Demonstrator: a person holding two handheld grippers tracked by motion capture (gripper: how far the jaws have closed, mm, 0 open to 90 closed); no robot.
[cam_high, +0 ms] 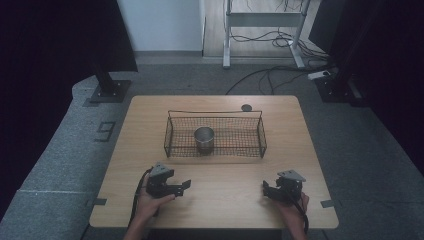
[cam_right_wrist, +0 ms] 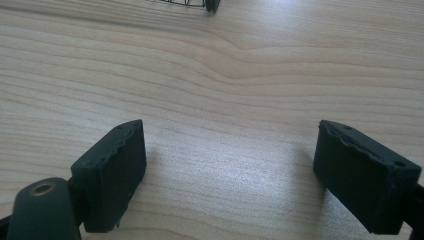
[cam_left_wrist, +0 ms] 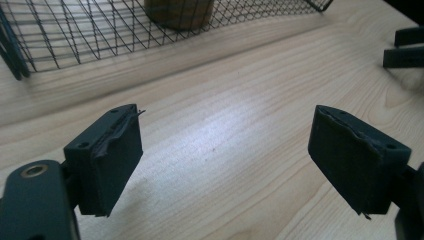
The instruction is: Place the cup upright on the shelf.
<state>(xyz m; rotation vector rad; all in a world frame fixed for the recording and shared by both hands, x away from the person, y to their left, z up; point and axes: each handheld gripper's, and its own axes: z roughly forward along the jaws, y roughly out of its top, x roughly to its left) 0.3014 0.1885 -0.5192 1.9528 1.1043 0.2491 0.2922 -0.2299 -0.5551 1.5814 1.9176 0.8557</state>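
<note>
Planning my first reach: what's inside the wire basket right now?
The wire basket holds one metal cup, standing upright near its middle. Through the mesh, the rest of the floor looks bare. What's inside the cup cannot be made out.

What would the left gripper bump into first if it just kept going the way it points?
Probably the wire basket: the left gripper, jaws open, aims across bare table at its near wall, with the metal cup behind. Depth is hard to judge.

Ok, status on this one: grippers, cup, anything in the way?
Left gripper open, right gripper open, both empty near the table's front edge. Cup upright inside wire basket. Bare wood between.
</note>
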